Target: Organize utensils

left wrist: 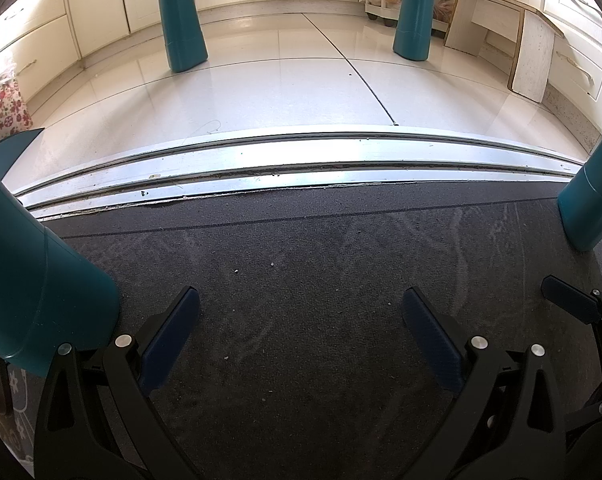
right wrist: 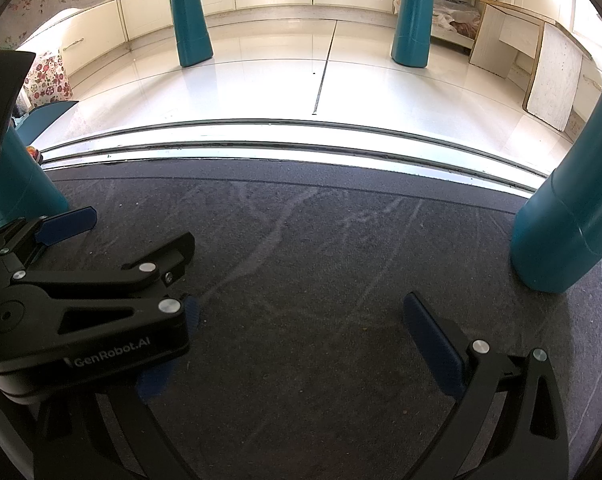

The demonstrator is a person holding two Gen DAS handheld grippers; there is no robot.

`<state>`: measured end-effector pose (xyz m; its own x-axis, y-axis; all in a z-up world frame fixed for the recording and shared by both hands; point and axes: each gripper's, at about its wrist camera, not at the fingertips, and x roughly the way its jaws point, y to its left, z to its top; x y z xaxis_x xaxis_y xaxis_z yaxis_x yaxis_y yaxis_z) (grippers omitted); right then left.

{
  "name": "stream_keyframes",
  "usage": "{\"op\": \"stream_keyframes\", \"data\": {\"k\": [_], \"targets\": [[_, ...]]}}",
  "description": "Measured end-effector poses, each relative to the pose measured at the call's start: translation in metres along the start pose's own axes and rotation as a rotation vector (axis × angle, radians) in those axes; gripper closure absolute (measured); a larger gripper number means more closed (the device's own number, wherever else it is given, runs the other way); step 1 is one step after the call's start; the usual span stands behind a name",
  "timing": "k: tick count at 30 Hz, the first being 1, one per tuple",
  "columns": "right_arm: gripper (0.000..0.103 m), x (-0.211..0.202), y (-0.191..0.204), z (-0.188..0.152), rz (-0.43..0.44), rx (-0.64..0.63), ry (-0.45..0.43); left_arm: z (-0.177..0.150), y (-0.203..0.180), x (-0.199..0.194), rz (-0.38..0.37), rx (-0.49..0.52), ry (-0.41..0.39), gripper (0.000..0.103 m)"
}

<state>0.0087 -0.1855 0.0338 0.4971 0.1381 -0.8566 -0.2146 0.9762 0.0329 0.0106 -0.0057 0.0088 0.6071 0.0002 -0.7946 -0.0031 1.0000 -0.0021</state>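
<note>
No utensils show in either view. My left gripper (left wrist: 301,300) is open and empty, held low over a dark grey carpet (left wrist: 301,280). My right gripper (right wrist: 301,308) is open and empty over the same carpet (right wrist: 321,260). The left gripper (right wrist: 137,226) lies across the left side of the right wrist view, covering most of my right gripper's left finger. One finger of the right gripper (left wrist: 569,300) shows at the right edge of the left wrist view.
Teal table legs stand around me: near left (left wrist: 41,300), near right (left wrist: 593,200), two far ones (left wrist: 183,24) (left wrist: 415,12). A metal door track (left wrist: 301,164) separates the carpet from white floor tiles. Cream cabinets, a cardboard box (left wrist: 501,36) and a floral cloth (left wrist: 1,108) lie beyond.
</note>
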Motion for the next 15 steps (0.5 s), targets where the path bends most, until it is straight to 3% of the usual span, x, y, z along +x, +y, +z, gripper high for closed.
{"op": "stream_keyframes", "data": {"k": [15], "targets": [[0.006, 0.0018, 0.0007, -0.0011, 0.000, 0.000, 0.000, -0.0002, 0.0001, -0.0002, 0.000, 0.000, 0.000, 0.006]]}}
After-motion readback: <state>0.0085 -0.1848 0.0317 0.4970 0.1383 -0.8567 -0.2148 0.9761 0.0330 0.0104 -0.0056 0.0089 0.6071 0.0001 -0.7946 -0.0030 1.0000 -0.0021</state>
